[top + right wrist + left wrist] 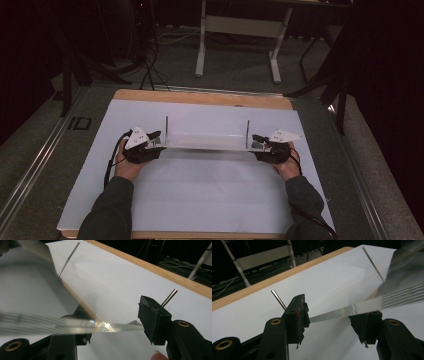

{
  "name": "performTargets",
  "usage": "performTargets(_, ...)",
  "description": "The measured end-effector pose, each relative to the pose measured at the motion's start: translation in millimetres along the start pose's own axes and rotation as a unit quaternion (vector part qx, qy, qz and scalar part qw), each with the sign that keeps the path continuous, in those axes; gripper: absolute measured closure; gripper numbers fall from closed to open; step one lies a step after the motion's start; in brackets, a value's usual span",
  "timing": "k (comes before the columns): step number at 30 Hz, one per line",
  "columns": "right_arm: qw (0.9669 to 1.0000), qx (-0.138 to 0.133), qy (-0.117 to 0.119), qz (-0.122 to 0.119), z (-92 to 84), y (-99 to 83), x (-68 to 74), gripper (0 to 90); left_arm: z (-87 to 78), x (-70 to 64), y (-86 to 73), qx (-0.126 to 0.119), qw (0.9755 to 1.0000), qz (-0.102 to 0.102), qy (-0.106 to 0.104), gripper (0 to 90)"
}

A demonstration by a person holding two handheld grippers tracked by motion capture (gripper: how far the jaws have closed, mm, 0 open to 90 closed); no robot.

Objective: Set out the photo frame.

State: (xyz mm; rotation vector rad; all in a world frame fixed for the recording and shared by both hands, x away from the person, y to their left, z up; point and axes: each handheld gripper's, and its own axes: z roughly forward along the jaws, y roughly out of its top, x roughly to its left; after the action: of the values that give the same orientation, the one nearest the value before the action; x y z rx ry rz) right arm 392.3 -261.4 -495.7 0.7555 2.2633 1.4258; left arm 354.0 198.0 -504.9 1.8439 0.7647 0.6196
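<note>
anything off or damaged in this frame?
The pad on the left gripper looks frayed, with a red smear on one finger. Otherwise the clear plate with two metal pins sits level between both grippers.

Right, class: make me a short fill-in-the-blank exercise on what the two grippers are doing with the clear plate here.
1. The clear plate is held at both ends by two ____.
2. Two thin metal ____ stand upright from the plate, one near each end.
3. Under the plate lies a ____ sheet covering the wooden table.
4. The left gripper holds the plate's ____ end in the high view.

Missing words: grippers; rods; white; left
</note>
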Motion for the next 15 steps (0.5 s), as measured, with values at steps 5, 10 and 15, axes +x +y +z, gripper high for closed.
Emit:
performTargets(5, 0.9999, -0.008, -0.005, 0.011, 1.0, 2.9, -2.3, 46.2, 1.7, 3.7, 4.9, -0.004, 0.9999, -0.010, 0.004, 47.8)
performTargets(10, 0.9995, -0.019, -0.012, 0.022, 2.7, 6.1, -5.0, 46.2, 3.9, 6.2, 9.8, -0.007, 0.9998, -0.015, 0.009, 49.0)
performTargets(15, 0.9990, -0.027, -0.018, 0.030, 4.4, 8.7, -7.3, 46.2, 6.2, 8.8, 11.8, -0.016, 0.9995, -0.024, 0.013, 49.5)
